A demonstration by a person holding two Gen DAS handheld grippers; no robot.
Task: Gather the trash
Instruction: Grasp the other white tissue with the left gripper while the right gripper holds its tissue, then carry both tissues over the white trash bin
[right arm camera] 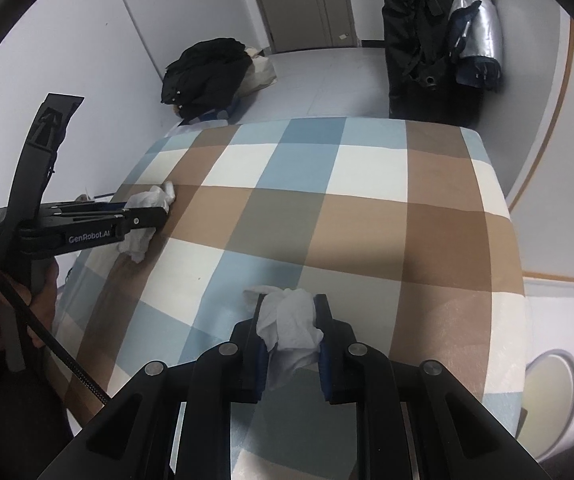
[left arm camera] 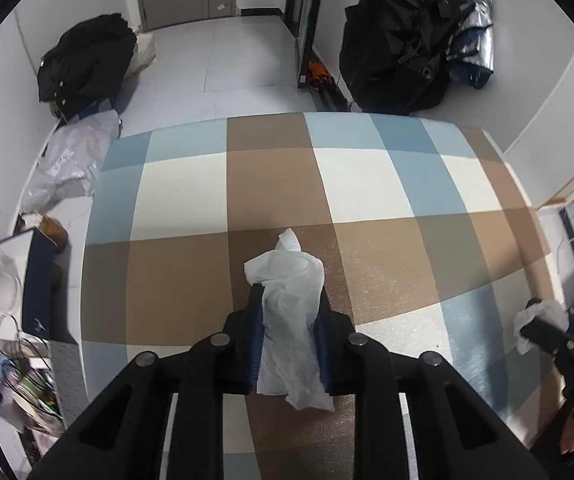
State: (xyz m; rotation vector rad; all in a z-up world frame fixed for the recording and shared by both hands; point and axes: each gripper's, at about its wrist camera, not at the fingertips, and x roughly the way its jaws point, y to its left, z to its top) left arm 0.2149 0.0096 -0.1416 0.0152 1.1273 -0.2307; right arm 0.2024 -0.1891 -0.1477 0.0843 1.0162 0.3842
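Two pieces of trash, both crumpled white tissues. One long, twisted tissue [left arm camera: 291, 320] is pinched between the left hand-held gripper [left arm camera: 289, 300] fingers, its ends sticking out front and back. The other, a bunched wad [right arm camera: 293, 322], sits clamped in the right hand-held gripper [right arm camera: 291, 308], above the checked bed [right arm camera: 367, 208].

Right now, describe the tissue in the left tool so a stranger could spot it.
Find the checked tablecloth. Over its near brown square, the left tool clamps a long white tissue. It is longer and smoother than the crumpled wad in the right tool.
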